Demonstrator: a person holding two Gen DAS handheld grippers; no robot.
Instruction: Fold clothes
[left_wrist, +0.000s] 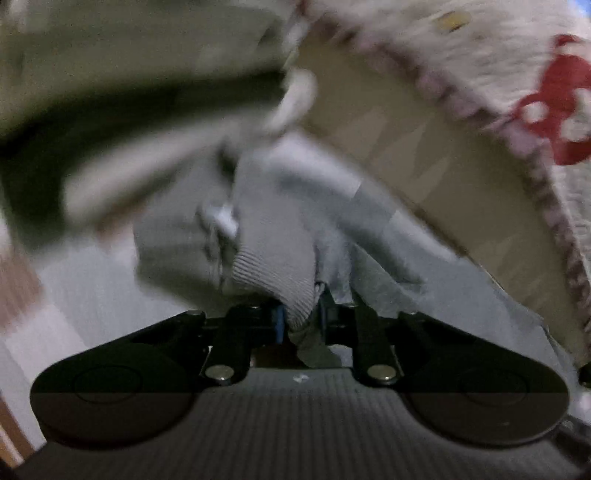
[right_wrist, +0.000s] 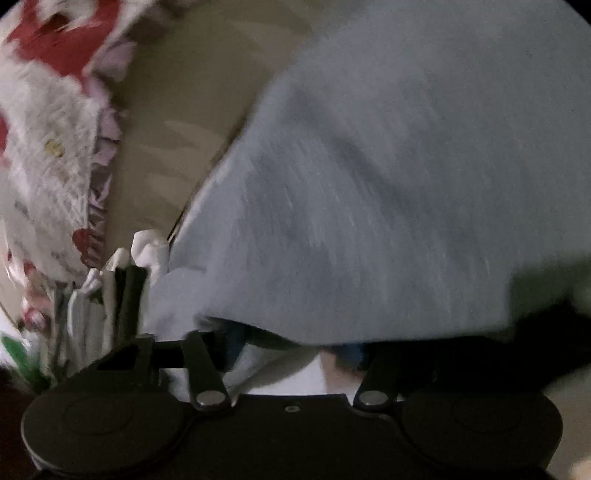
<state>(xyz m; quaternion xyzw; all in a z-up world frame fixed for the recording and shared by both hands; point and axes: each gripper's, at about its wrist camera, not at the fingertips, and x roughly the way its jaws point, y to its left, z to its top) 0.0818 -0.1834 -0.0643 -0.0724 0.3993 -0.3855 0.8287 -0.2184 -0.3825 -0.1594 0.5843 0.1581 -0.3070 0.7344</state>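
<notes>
Between the left gripper fingers: ribbed cuff of the grey garment, pinched tight, blue pads pressed against the fabric from both sides. Bunched, wrinkled cloth running up and away from the grip, a frayed edge hanging just right of the pinch. Blurred all over, edges smeared. Behind it, a tan bed surface, and along the upper right a white fuzzy blanket with red bow print and a pinkish ruffled trim.

Over on the right wrist view: same grey garment draped wide across the right gripper, covering the fingertips entirely. Blue pad glimpsed under the hem, white cloth below it; pinching or spread, cannot tell from here. Left of the gripper, a bundle of white and dark striped fabric standing beside the grey cloth, the fuzzy blanket further left.
</notes>
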